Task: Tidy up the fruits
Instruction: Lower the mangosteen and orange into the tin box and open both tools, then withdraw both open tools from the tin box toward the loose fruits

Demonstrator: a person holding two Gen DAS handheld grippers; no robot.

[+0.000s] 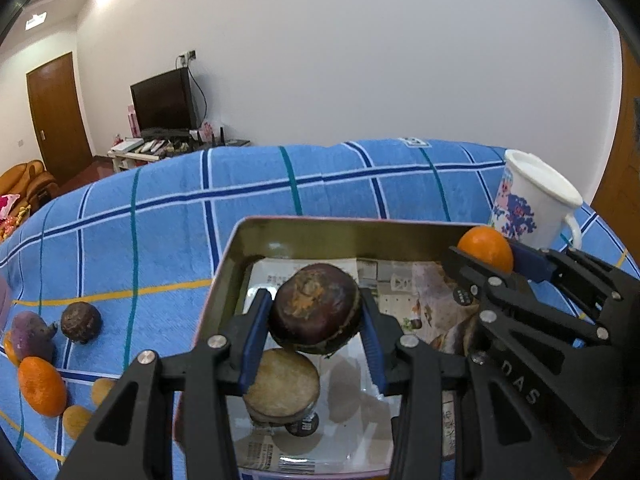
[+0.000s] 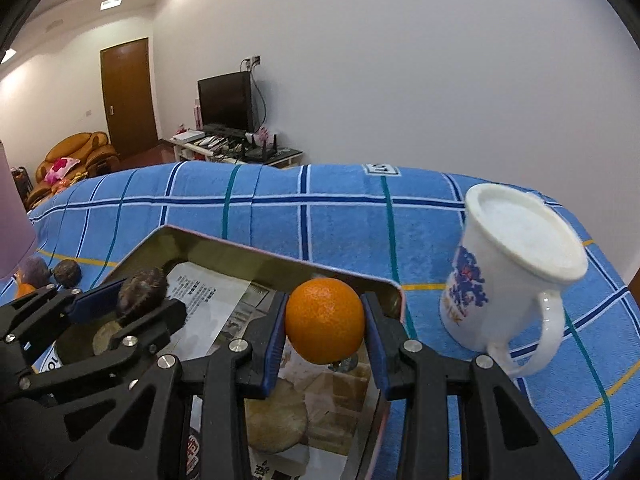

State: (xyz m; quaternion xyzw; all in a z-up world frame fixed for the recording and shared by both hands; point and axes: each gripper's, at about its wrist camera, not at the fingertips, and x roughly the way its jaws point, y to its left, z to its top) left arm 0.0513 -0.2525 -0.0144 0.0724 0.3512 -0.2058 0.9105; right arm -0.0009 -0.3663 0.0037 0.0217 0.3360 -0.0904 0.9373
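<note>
My left gripper (image 1: 316, 314) is shut on a dark brown-purple fruit (image 1: 314, 308) and holds it above a metal tin (image 1: 280, 236) lined with newspaper. A pale round item (image 1: 282, 386) lies in the tin below it. My right gripper (image 2: 325, 320) is shut on an orange (image 2: 325, 320) over the tin's far right corner (image 2: 384, 288); it shows in the left wrist view (image 1: 486, 250) too. The left gripper with its dark fruit (image 2: 142, 292) appears at the left of the right wrist view.
On the blue checked cloth (image 1: 320, 184) left of the tin lie a dark fruit (image 1: 81, 322), a purple fruit (image 1: 30, 334), an orange (image 1: 42, 386) and small yellow fruits (image 1: 76, 420). A white mug (image 2: 516, 272) with a blue print stands right of the tin.
</note>
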